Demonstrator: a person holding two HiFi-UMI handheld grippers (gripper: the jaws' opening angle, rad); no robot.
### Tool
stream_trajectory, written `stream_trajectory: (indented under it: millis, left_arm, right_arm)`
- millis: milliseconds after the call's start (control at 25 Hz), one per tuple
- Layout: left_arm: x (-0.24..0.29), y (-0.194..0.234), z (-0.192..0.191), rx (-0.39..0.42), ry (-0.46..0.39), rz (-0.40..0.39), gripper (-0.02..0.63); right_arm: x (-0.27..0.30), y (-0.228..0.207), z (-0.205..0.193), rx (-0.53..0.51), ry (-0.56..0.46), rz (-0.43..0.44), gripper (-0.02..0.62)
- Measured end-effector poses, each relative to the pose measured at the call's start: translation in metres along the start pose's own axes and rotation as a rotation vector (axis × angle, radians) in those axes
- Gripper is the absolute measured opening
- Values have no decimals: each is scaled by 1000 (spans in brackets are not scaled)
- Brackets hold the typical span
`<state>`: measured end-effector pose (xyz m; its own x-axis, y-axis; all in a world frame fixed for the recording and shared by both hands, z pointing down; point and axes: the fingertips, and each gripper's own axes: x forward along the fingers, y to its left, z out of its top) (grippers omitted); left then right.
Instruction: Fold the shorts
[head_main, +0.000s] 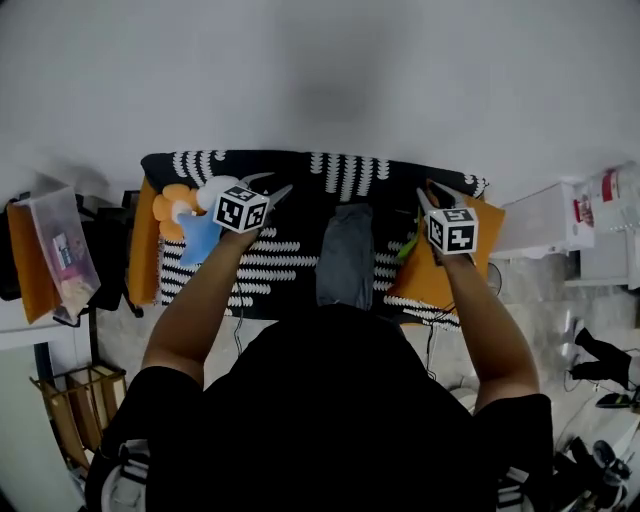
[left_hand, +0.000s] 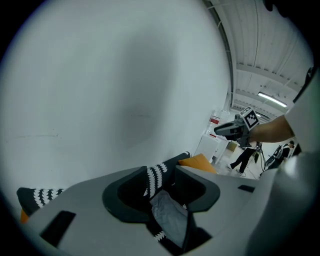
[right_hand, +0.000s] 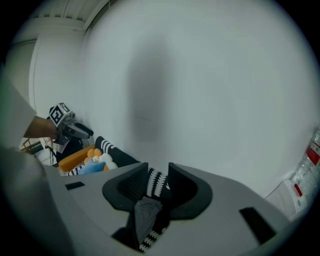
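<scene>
1. Head view: set high overhead and facing steeply down onto the striped surface (head_main: 300, 205), which stands against a white wall (head_main: 320, 80); it takes in the whole surface.
2. Left gripper view: set close behind its own jaws and facing along them toward the wall. The right gripper (left_hand: 222, 131) shows at upper right.
3. Right gripper view: same mounting. The left gripper (right_hand: 86, 132) shows at left.
4. All three views share the grey shorts (head_main: 345, 255) and the striped surface.
</scene>
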<state>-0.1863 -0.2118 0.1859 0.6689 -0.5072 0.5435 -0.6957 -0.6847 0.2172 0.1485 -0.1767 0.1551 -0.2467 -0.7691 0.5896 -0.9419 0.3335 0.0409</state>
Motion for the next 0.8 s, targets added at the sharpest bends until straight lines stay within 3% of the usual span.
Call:
stream_trajectory:
  millis: [240, 800]
  left_arm:
    - [13, 0, -3, -2, 5, -25, 193]
    - [74, -11, -64, -68, 114, -23, 199]
  right_arm:
    - [-1, 2, -29, 27, 42, 8, 187]
    - [55, -19, -114, 103, 146, 62, 204]
